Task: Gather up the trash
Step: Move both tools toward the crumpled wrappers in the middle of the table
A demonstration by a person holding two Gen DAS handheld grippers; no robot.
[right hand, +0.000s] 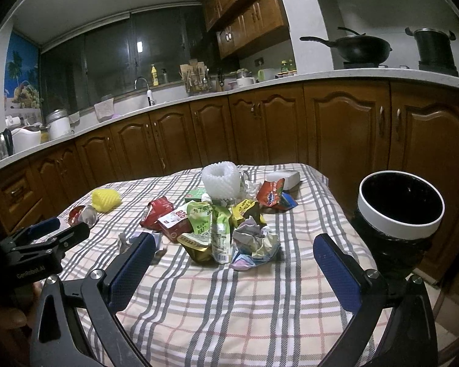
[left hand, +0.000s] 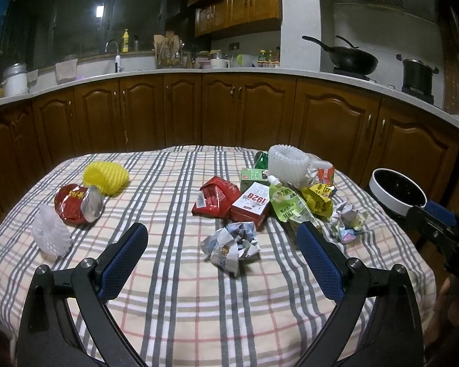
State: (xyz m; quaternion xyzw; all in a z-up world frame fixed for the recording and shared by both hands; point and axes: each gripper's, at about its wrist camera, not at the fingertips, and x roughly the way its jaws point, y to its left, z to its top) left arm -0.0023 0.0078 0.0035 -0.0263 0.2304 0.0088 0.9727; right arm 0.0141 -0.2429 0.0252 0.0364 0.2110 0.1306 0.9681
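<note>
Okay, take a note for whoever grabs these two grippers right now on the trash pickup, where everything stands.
Left gripper: open, empty, hovering over the near table edge, with the crumpled paper ball just ahead.
Right gripper: open, empty, facing the main pile.
Trash bin: white-rimmed, off the table's right side; contents can't be seen.
On the checked tablecloth: crushed red can, yellow foam net and white foam net on the left; red wrapper, 1928 box, green pouch, second paper ball and tall white foam net in the middle-right pile.
Done: nothing visibly. Left: everything into the bin.
</note>
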